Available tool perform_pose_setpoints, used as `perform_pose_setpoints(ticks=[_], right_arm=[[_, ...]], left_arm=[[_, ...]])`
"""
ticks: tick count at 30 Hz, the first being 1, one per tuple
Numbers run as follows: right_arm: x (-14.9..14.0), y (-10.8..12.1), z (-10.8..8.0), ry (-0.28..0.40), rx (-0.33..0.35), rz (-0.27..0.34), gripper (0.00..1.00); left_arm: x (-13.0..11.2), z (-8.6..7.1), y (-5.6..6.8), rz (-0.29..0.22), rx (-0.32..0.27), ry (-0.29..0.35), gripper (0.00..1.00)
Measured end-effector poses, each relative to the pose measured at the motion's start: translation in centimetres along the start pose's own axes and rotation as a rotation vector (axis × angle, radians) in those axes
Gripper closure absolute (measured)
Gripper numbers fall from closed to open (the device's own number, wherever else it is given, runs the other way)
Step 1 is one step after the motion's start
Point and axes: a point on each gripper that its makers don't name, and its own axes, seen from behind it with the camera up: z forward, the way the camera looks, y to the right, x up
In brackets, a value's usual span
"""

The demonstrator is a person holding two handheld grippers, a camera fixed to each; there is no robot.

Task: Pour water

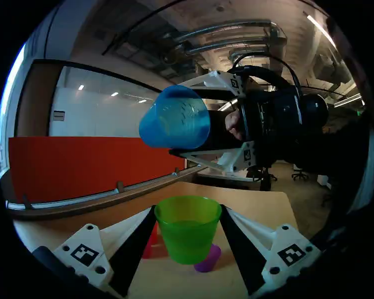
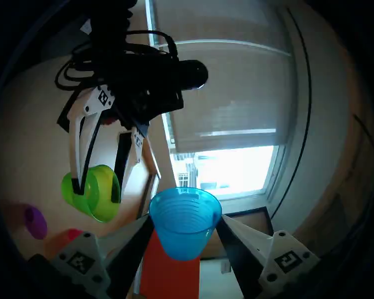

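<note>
Your left hand-held gripper (image 1: 188, 213) is clamped on the upright green cup (image 1: 188, 236) over the tabletop (image 1: 257, 199); your right hand-held gripper (image 2: 185, 218) grips the blue cup (image 2: 184, 231), tipped on its side above the green one

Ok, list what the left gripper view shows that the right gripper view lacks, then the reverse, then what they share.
Left gripper view: an orange wall panel, ceiling pipes and an office chair.
Right gripper view: a bright window under a lowered blind.
Shared: the left gripper shut on the green cup, the right gripper shut on the blue cup, which is tipped sideways, and a purple cup on the table.
</note>
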Motion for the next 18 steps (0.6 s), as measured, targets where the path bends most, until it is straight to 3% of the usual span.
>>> perform_pose_setpoints(ticks=[6,18], right_arm=[[-1.5,1.5,0.3,0.003,-0.012,0.097,0.11],[-4.5,1.8,0.2,0.010,-0.016,0.362,0.12]], left_arm=[[0.0,-0.1,0.1,0.003,0.001,-0.004,0.11],[0.1,-0.4,-0.4,0.010,0.015,-0.007,0.11]])
